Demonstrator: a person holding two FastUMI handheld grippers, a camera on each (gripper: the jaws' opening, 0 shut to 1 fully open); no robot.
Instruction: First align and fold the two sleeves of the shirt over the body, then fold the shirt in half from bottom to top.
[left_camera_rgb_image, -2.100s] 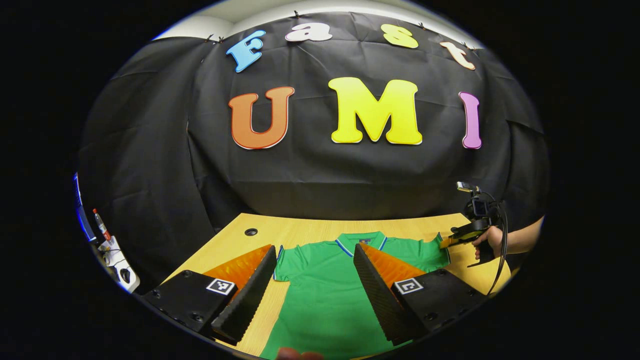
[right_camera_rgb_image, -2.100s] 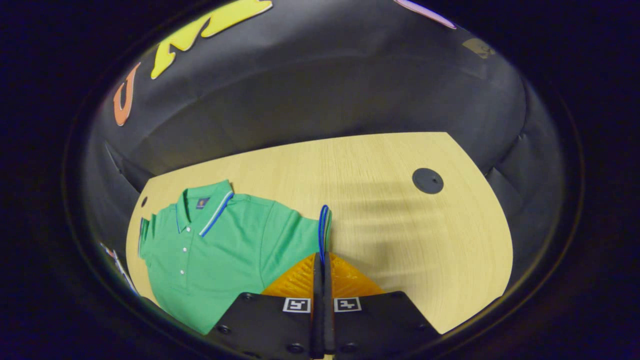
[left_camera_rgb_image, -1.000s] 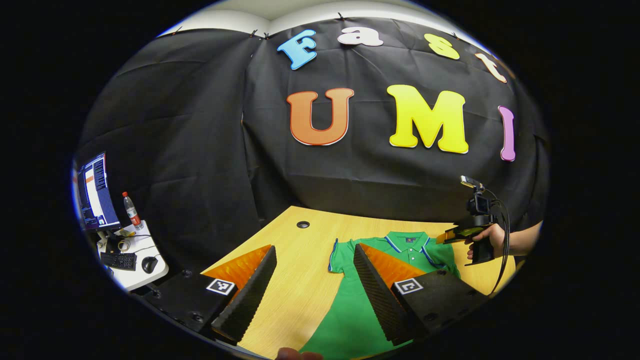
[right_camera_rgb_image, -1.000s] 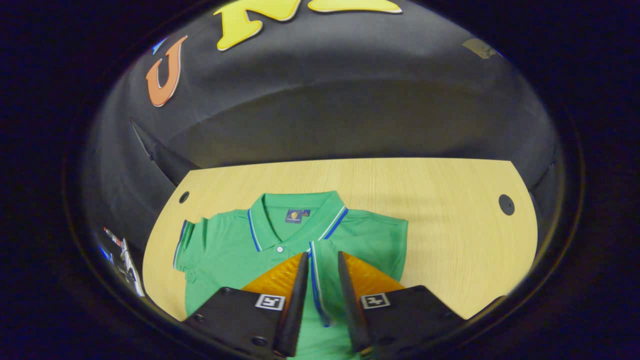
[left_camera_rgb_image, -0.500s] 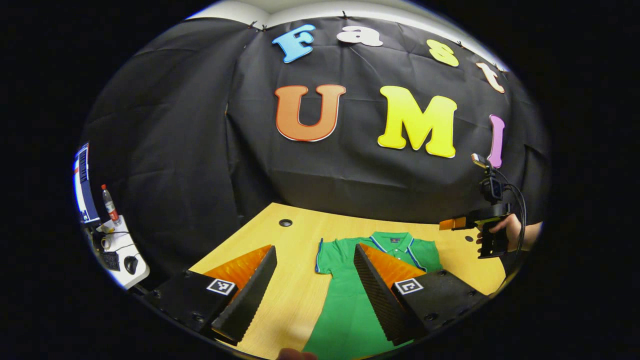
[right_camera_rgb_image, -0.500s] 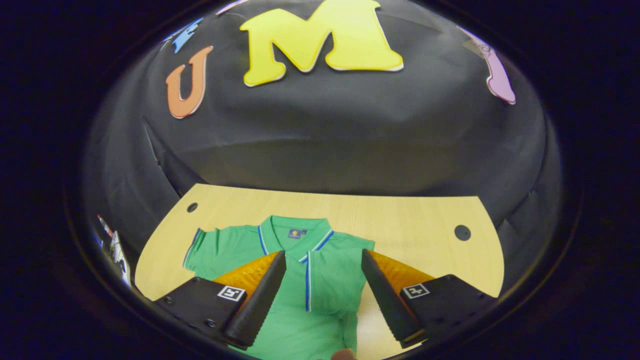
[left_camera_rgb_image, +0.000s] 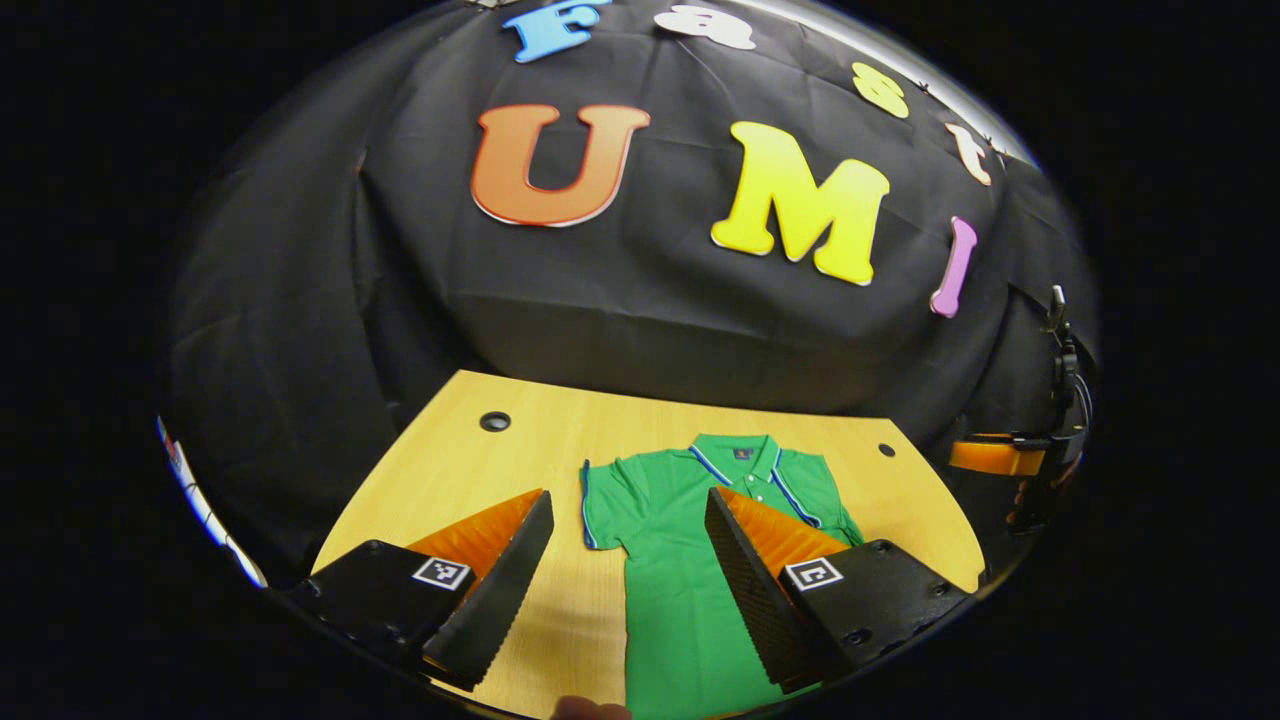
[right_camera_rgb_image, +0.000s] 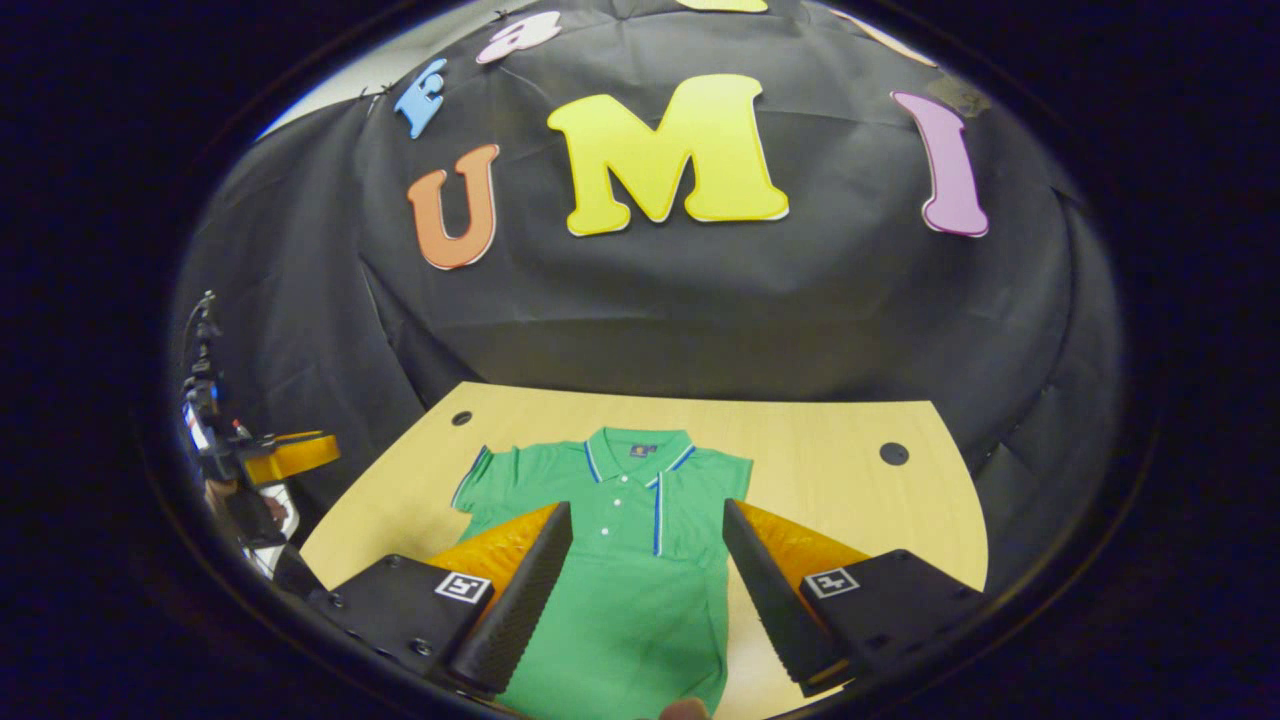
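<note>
A green polo shirt (right_camera_rgb_image: 620, 590) lies face up on the wooden table (right_camera_rgb_image: 830, 480), collar toward the wall. Its right sleeve (right_camera_rgb_image: 690, 500) is folded over the body, blue trim near the buttons. The left sleeve (right_camera_rgb_image: 482, 482) lies spread out flat. My right gripper (right_camera_rgb_image: 646, 506) hovers open over the chest, holding nothing. My left gripper (left_camera_rgb_image: 628, 497) is open above the shirt (left_camera_rgb_image: 680, 560), near the spread sleeve (left_camera_rgb_image: 603, 497). Each gripper also appears at the other view's edge: the left gripper (right_camera_rgb_image: 290, 452) and the right gripper (left_camera_rgb_image: 995, 458), both off the table's sides.
Two round cable holes (right_camera_rgb_image: 893, 453) (right_camera_rgb_image: 461, 418) sit in the table's far corners, away from the shirt. Bare wood (left_camera_rgb_image: 450, 470) lies on both sides of the shirt. The black cloth wall stands right behind the table's far edge.
My right gripper carried the right sleeve over the body, let it go, opened wide and drew back and up. My left gripper stayed open and swung its view over the shirt.
</note>
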